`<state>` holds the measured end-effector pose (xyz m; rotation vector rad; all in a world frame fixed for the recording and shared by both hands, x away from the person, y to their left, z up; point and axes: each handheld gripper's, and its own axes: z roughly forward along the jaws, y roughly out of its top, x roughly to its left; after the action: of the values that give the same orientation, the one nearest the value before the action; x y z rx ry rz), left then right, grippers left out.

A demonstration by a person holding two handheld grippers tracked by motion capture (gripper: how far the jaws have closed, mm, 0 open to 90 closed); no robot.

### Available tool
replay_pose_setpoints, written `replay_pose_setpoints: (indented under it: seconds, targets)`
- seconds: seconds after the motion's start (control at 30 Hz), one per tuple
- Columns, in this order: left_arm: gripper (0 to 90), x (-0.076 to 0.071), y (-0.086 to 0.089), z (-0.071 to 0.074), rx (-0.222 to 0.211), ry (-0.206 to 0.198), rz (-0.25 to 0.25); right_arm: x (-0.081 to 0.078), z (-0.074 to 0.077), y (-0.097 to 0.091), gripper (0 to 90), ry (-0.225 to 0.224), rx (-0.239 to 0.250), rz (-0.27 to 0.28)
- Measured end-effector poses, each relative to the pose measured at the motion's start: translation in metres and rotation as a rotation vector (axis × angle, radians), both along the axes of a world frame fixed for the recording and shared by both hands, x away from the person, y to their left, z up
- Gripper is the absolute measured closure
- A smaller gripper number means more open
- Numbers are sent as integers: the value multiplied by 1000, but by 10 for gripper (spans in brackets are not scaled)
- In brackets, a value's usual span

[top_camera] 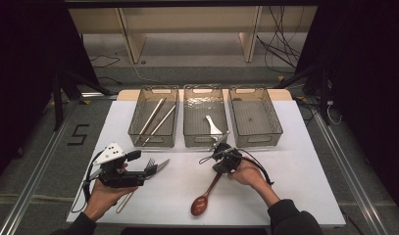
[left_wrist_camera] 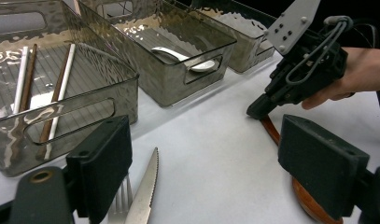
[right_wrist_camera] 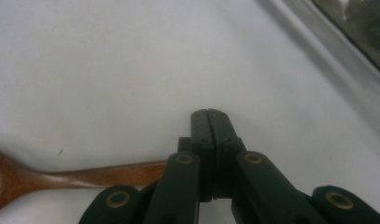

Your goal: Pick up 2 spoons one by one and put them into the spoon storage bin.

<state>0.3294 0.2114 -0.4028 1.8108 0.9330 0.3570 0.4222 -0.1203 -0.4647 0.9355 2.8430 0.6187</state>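
A brown wooden spoon lies on the white table, bowl toward the person. My right gripper points down at the far end of its handle. In the right gripper view the jaws are pressed flat together, shut, with nothing between their tips. The handle runs in under the linkage from the left. My left gripper rests at the left with its jaws wide open. A fork and a serrated knife lie on the table just in front of it, untouched.
Three clear grey bins stand in a row at the back. The left bin holds chopsticks, the middle bin a silver spoon, and the right bin nothing. A pale stick lies under my left hand.
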Motion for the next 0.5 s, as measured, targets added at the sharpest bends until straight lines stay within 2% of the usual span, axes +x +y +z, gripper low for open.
replay_pose_setpoints:
  seconds: [0.13,0.33,0.5]
  targets:
    - [170,0,0,0,0,0,3,-9,2,-12,900,33,-18,4]
    - [170,0,0,0,3,1,2,-35,3,-33,900,69,-23,25]
    - [170,0,-2,0,13,-3,-3,-50,4,-40,900,94,-25,33]
